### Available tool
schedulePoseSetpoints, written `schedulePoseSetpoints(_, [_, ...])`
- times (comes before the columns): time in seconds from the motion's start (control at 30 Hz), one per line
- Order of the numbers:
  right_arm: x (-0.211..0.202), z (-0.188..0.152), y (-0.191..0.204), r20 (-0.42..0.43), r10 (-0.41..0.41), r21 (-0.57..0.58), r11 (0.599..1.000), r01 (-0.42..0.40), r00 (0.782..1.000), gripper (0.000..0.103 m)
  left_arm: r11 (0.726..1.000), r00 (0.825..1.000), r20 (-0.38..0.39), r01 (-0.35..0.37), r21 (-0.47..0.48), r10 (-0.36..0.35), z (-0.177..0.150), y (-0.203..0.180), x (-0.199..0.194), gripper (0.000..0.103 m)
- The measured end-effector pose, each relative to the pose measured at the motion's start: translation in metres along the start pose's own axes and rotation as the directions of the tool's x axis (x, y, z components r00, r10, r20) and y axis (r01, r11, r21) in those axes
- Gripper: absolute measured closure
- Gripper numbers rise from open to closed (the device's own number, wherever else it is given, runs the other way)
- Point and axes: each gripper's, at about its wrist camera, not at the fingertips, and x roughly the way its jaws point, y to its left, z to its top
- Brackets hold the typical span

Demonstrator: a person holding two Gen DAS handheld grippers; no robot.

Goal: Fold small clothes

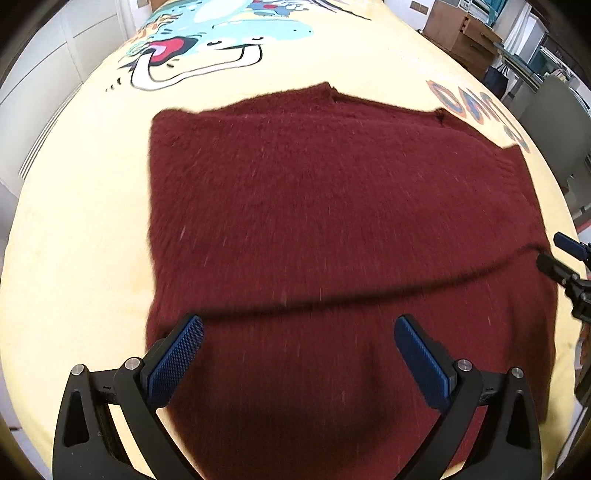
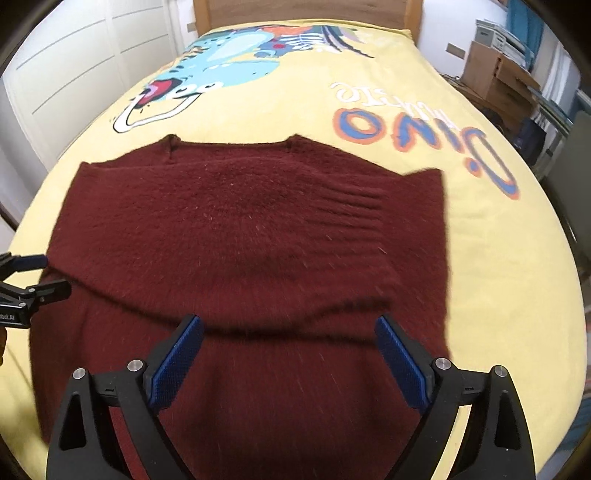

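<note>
Left tool [image 1: 298, 356]: tilted steeply downward, jaws spread wide, nothing between the blue pads [image 1: 173, 363]. Right tool [image 2: 289, 354]: likewise tilted downward, jaws wide apart, empty. Each tool's fingertips sit at the other's side.

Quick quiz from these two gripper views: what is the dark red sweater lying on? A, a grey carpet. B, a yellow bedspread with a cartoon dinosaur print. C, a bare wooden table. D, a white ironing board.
B: the dark red sweater lies spread on a yellow bedspread printed with a blue cartoon dinosaur and the word Dino, with a wooden headboard beyond it.
</note>
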Motion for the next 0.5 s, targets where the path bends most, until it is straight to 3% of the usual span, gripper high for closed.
schedulePoseSetpoints(0.27, [-0.037, -0.064, -0.034, -0.089, -0.029, 0.089, 0.995, 0.037, 0.996, 0.009, 0.998, 0.992, -0.12, -0.038, -0.044, 0.032, -0.057, 0.016, -0.018, 0.001])
schedulePoseSetpoints(0.5, [-0.041, -0.123, -0.044, -0.204, -0.027, 0.144, 0.988, 0.058, 0.979, 0.009, 0.995, 0.977, -0.213, -0.036, -0.09, 0.016, -0.106, 0.021, -0.013, 0.001])
